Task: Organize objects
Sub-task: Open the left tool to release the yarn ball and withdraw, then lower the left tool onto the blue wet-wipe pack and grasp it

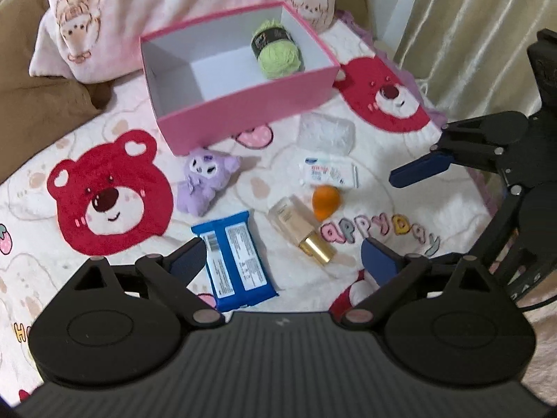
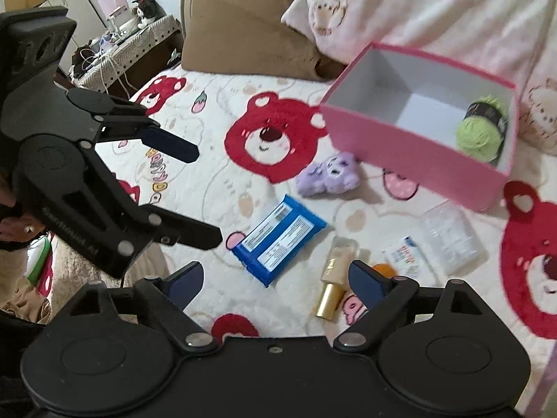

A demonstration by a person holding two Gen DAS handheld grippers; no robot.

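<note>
1. Two grippers are hovering over the bed: our left gripper [image 1: 282, 257] is showing its jaws wide apart with nothing between them at the bottom of the left wrist view, and our right gripper [image 2: 275, 278] is likewise spread and empty at the bottom of the right wrist view.
2. We are looking just past the left jaws at the blue wipes pack [image 1: 235, 256], lying flat in the lower centre, its long axis running from upper left to lower right of the frame.
3. We are seeing the foundation bottle [image 1: 301, 228] beside it, on its side, gold cap pointing toward the lower right, with the orange sponge [image 1: 325, 200] near its upper end.
4. Further up we are finding the purple plush [image 1: 205, 181], the white packet [image 1: 329, 170] and the clear pouch [image 1: 327, 132].
5. We are judging the pink box [image 1: 243, 104], upper centre, to be the goal; the green yarn ball [image 1: 276, 50] is already sitting in its right end.
6. To do this step well, we are advising squaring the jaws across the short width of the chosen item, descending centred, and keeping the two grippers from crowding each other.
</note>
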